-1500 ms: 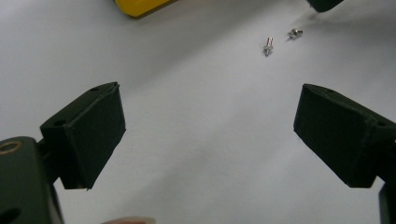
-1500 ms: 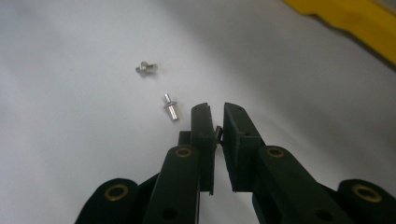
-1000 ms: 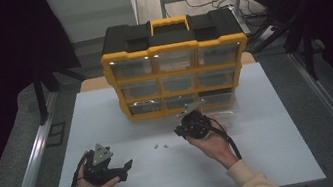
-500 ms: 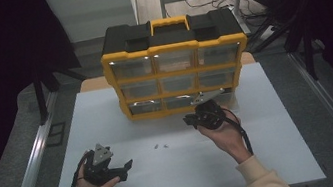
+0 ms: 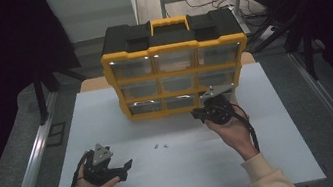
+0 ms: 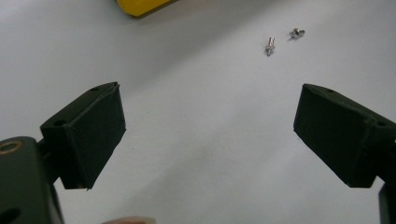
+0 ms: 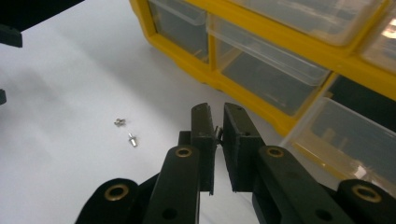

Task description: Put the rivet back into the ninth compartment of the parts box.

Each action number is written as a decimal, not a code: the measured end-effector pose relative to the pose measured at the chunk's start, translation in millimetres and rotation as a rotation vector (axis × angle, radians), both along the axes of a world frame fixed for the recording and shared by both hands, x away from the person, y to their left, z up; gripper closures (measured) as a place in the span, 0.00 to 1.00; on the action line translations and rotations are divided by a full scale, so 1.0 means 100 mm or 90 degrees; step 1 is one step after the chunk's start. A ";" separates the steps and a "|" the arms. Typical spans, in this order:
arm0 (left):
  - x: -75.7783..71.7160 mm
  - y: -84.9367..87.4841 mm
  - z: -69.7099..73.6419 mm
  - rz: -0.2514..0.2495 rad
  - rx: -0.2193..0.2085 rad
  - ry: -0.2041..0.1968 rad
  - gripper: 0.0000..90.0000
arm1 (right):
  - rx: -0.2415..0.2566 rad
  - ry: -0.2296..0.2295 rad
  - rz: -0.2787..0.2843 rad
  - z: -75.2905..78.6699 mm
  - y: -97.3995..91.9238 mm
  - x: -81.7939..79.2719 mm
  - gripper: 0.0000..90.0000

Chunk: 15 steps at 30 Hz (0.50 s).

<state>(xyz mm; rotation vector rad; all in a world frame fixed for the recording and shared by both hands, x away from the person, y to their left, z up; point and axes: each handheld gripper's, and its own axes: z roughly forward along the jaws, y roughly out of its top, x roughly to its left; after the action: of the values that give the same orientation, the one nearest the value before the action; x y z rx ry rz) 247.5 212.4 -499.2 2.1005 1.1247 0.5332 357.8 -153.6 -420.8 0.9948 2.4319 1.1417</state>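
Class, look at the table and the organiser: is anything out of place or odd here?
Yes. Two small silver screws lie loose on the white table, outside the yellow drawer organiser. Its bottom-right clear drawer stands pulled out; the others sit flush.

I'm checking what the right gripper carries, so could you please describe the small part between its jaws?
The small metal part is a tiny silvery piece, likely a screw like the two loose screws on the white table. The right gripper pinches it near the jaw tips, lifted, beside the pulled-out clear drawer. Most of it is hidden.
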 end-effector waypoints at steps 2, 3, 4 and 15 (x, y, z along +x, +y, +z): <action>0.00 0.00 0.00 0.000 0.000 0.000 0.10 | 0.001 0.000 -0.008 0.01 -0.03 0.01 0.92; 0.00 0.00 0.00 0.000 0.000 -0.001 0.10 | 0.000 -0.001 -0.012 0.01 -0.04 0.01 0.92; 0.00 0.00 0.00 0.000 0.000 -0.001 0.10 | 0.000 -0.004 -0.014 0.02 -0.06 0.02 0.92; 0.00 -0.01 0.00 0.000 0.000 0.000 0.10 | 0.013 -0.012 -0.060 0.04 -0.29 0.09 0.92</action>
<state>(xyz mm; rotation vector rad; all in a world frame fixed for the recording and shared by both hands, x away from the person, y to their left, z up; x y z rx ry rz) 247.3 211.7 -499.4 2.1018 1.1243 0.5327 366.9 -183.0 -417.2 1.0882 2.3368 1.1410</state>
